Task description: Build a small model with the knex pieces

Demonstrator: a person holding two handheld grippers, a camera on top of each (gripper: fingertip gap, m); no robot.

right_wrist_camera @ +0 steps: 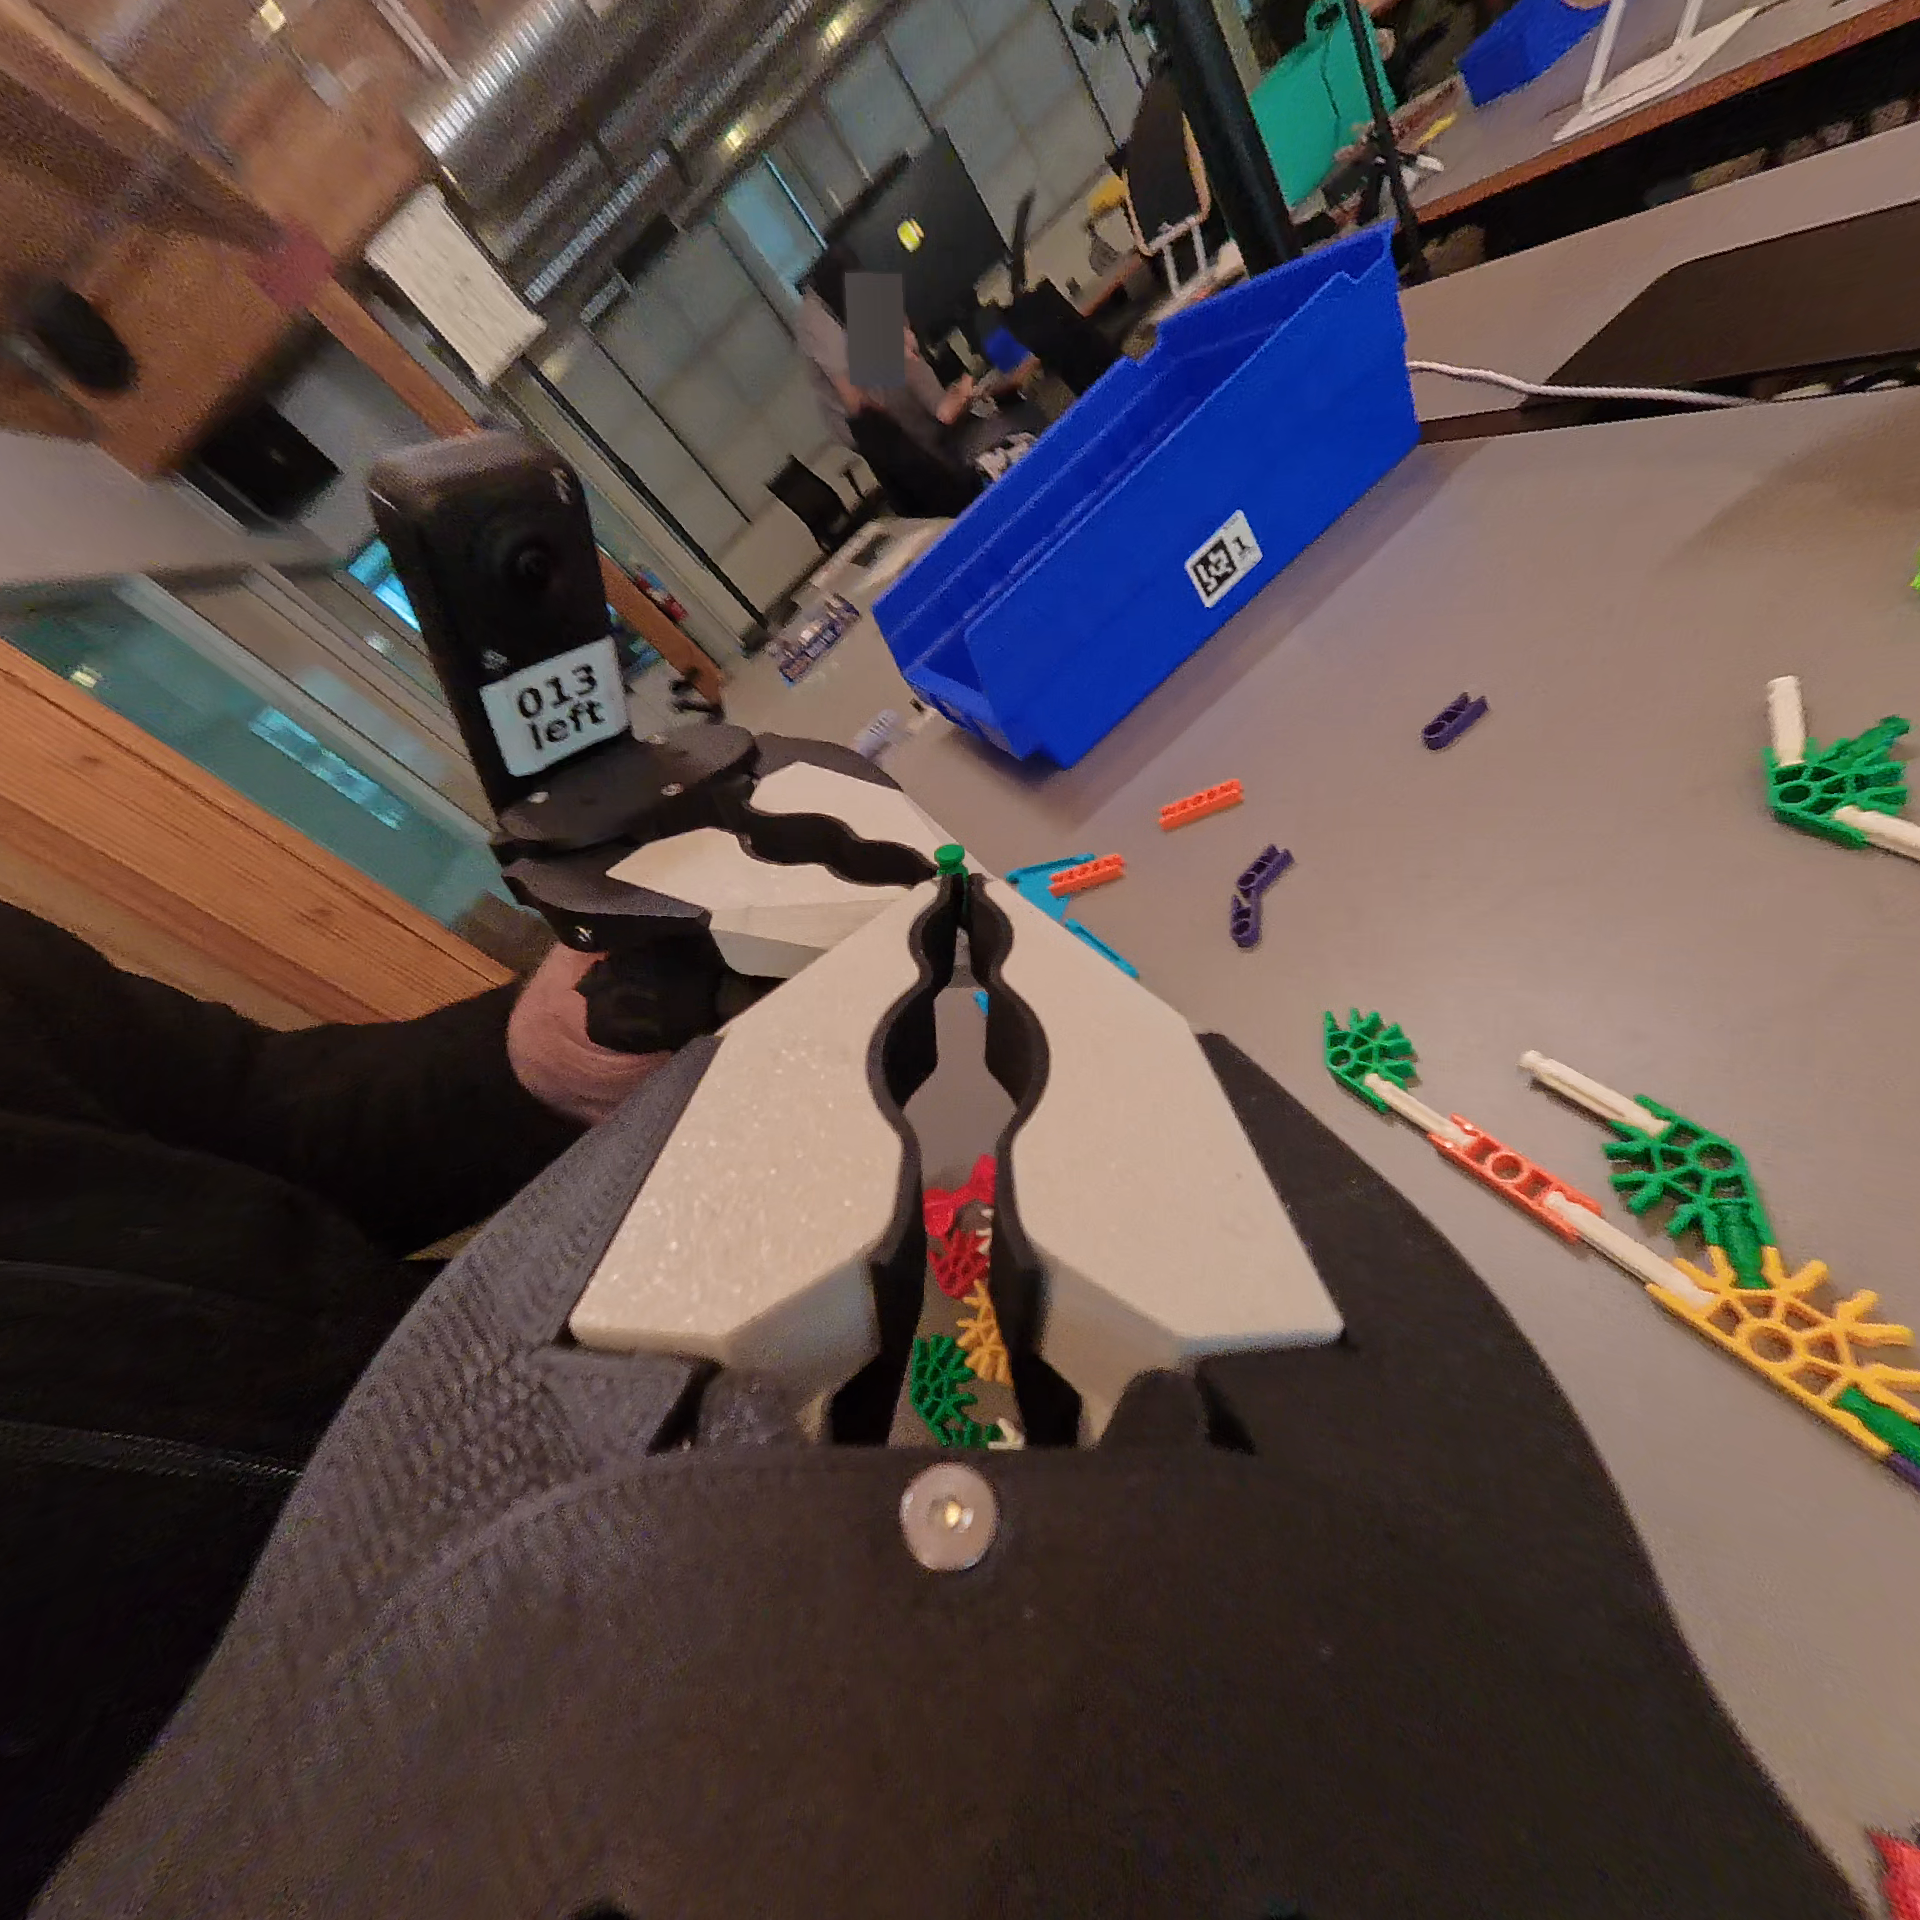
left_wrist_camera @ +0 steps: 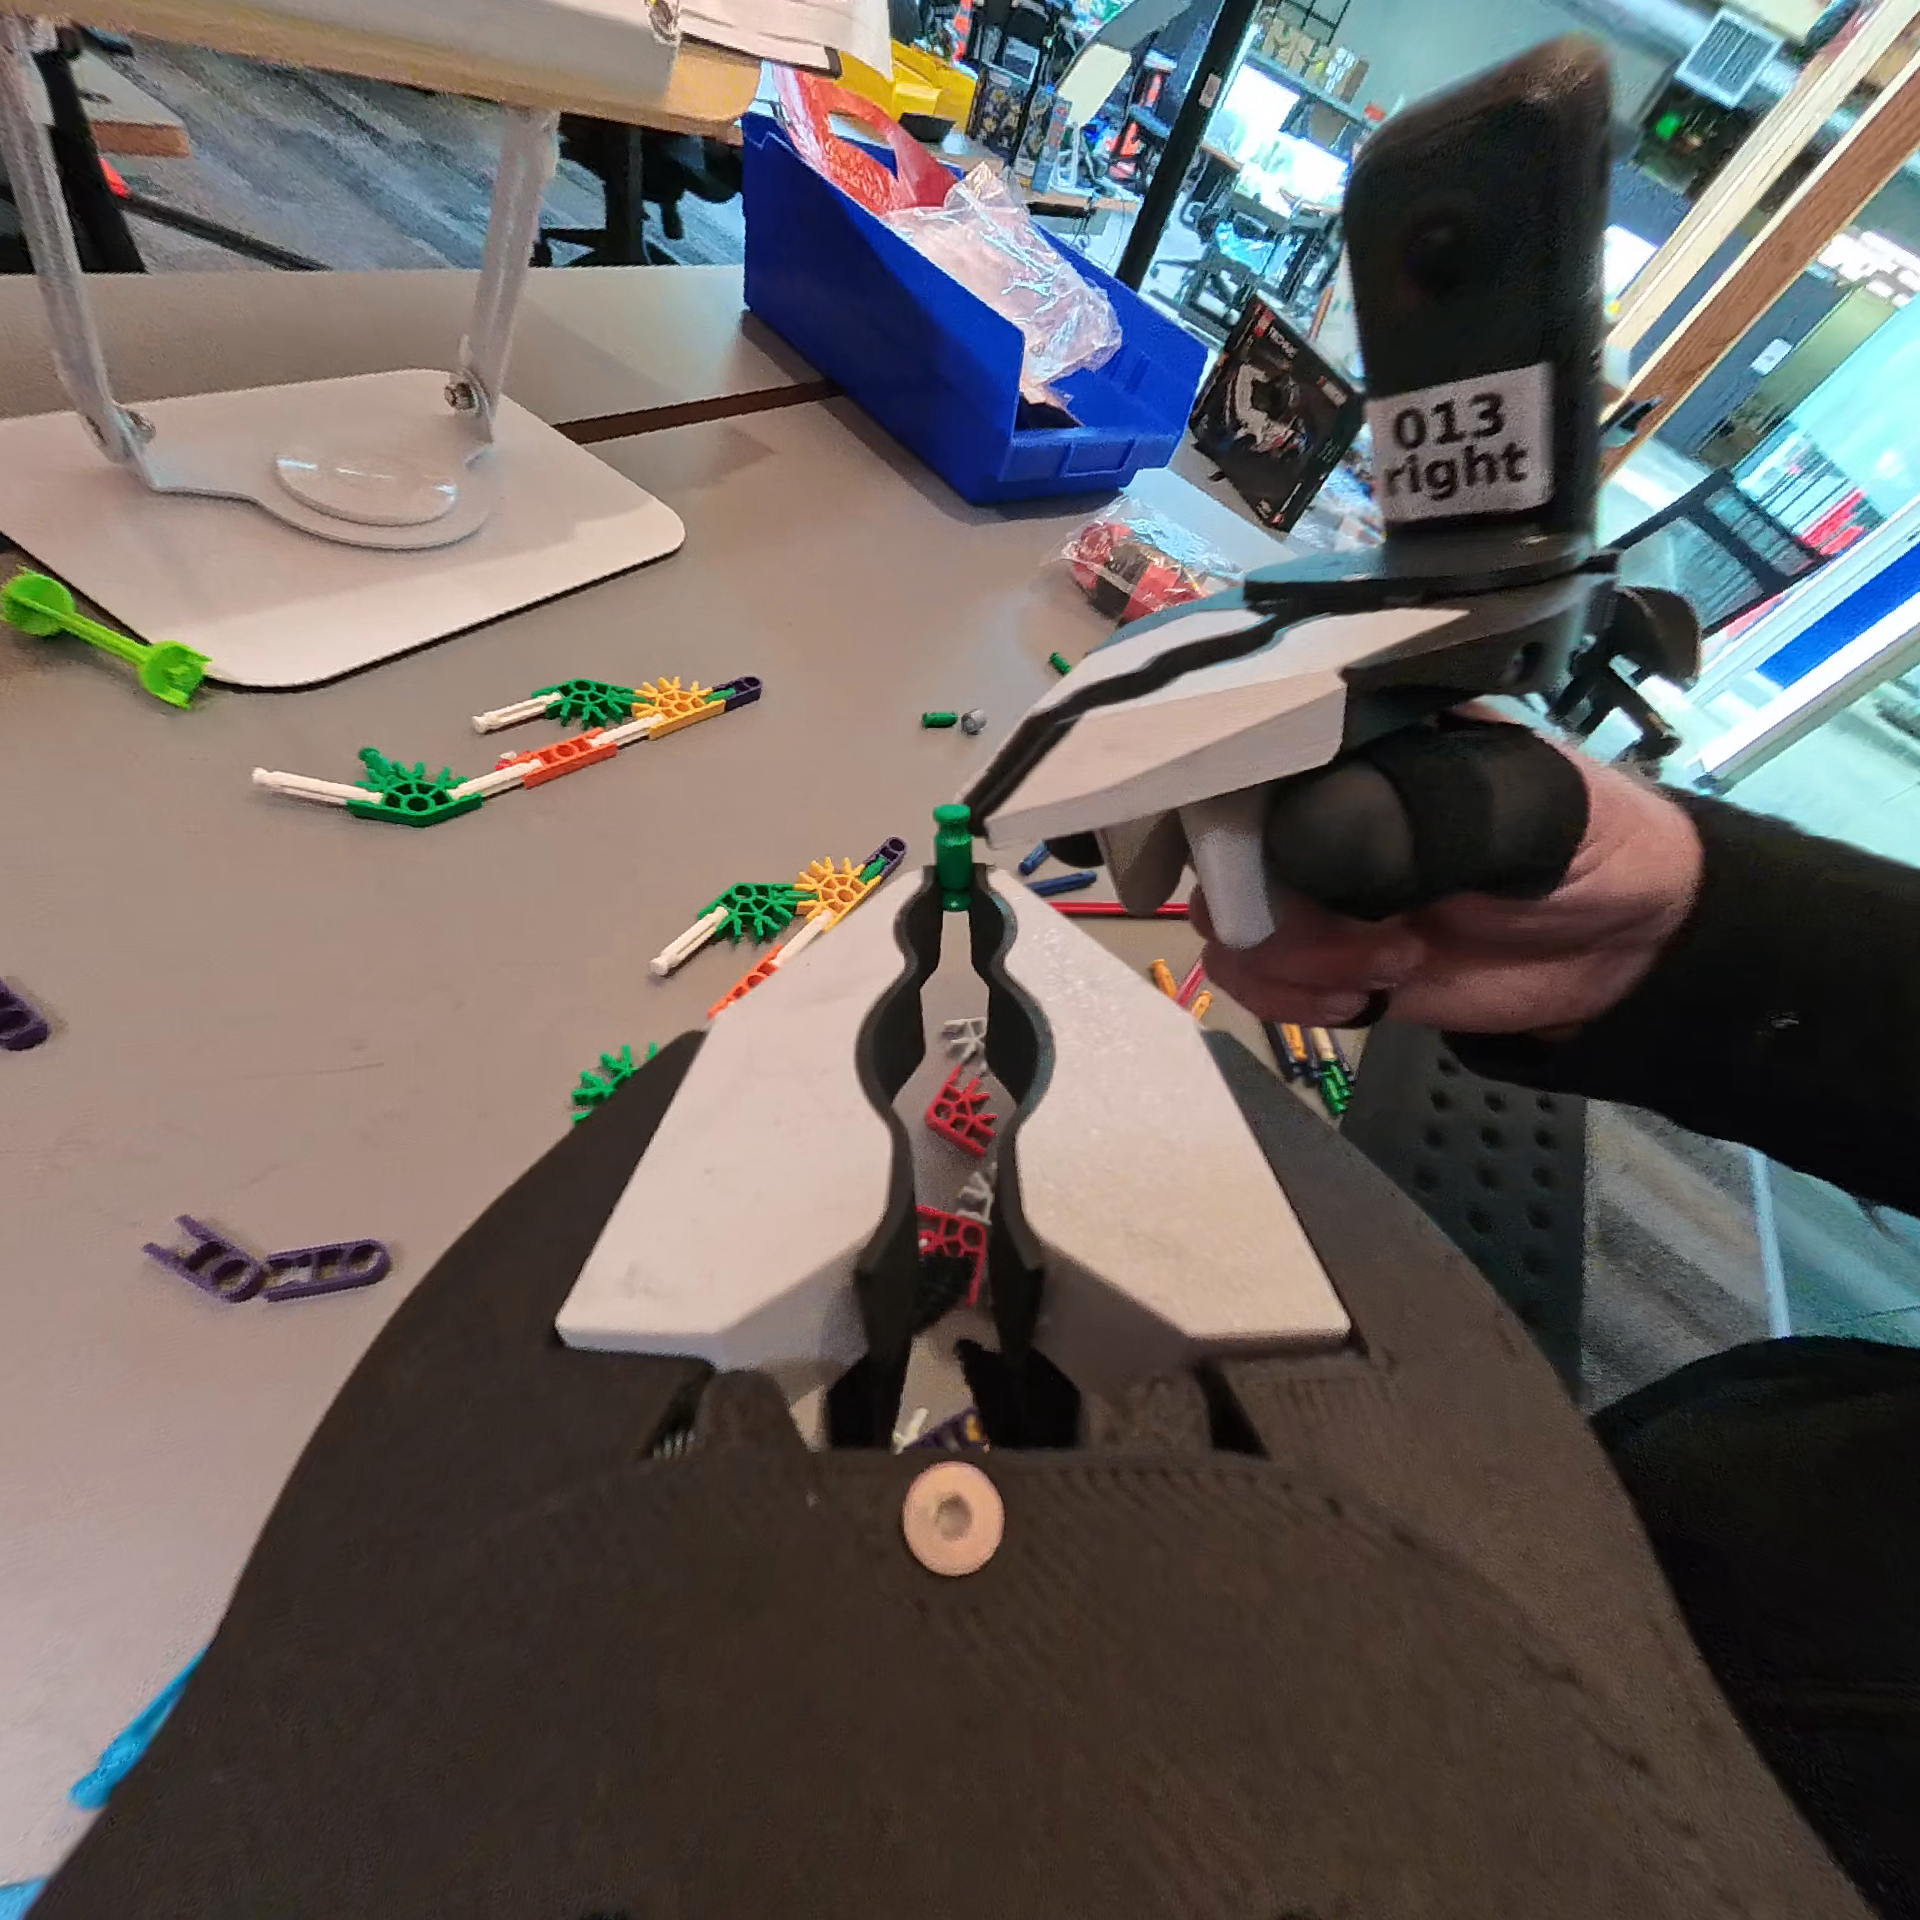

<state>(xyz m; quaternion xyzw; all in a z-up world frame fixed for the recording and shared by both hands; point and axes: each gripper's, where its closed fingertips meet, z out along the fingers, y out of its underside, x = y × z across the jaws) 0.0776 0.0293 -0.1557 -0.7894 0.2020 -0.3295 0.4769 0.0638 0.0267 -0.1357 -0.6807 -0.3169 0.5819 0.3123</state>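
Left wrist view: left tool [left_wrist_camera: 951,902], white fingers with black wavy pads, nearly closed, tips pinching the lower end of a short green plastic rod piece [left_wrist_camera: 951,854] that stands upright above the grey tabletop [left_wrist_camera: 312,1039]. Right tool [left_wrist_camera: 971,816] comes in from the right, held by a hand [left_wrist_camera: 1455,935] in a black sleeve; its tips are drawn together right at the rod's top end, touching or just beside it, grip cannot be told here. On the tabletop beyond: several built chains of green, yellow, orange and white plastic connector pieces [left_wrist_camera: 582,727], two loose purple clips [left_wrist_camera: 270,1262] at left, a lime green rod with round ends [left_wrist_camera: 104,644] against a white stand base [left_wrist_camera: 343,540], a blue plastic bin [left_wrist_camera: 935,343] holding crumpled clear bags.

Right wrist view: right tool [right_wrist_camera: 951,902] almost fully closed, tips on the green rod, only its top cap showing above them. Left tool [right_wrist_camera: 920,868] meets it from the left, tips also at the rod. Blue bin behind, orange strip [right_wrist_camera: 1200,803] and purple clips near it, connector chains at right.
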